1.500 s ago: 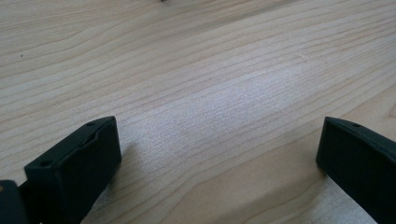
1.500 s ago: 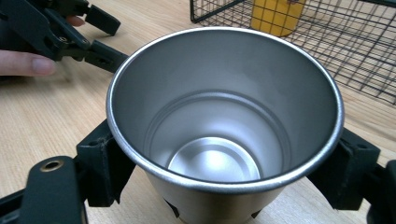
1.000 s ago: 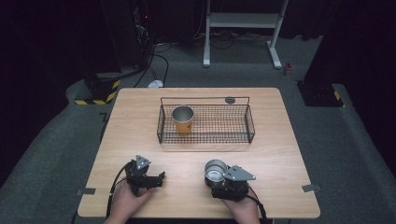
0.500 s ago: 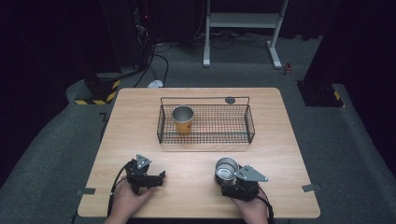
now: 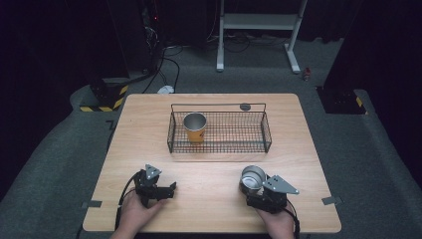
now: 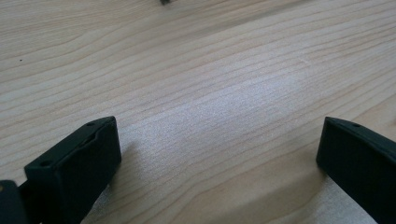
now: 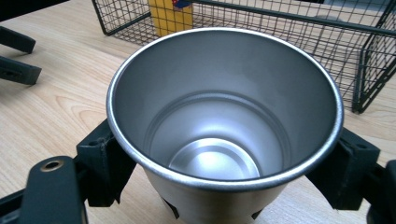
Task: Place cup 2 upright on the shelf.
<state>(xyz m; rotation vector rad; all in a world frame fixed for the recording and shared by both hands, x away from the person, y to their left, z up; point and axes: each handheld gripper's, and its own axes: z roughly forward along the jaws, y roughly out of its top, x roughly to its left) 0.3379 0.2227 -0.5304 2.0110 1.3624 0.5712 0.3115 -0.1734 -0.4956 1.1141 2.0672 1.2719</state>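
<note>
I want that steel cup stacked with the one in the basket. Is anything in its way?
Only the wire basket's near wall stands between the steel cup, held by the right gripper, and the orange cup.

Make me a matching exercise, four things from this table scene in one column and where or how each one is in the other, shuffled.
1. silver metal cup
2. yellow cup with metal rim
3. black wire basket
4. left gripper

A. open over bare wood
B. standing inside the basket, left end
C. at the middle of the wooden table
D. clamped between the right gripper's jaws

Pairs: 1-D, 2-B, 3-C, 4-A
</note>
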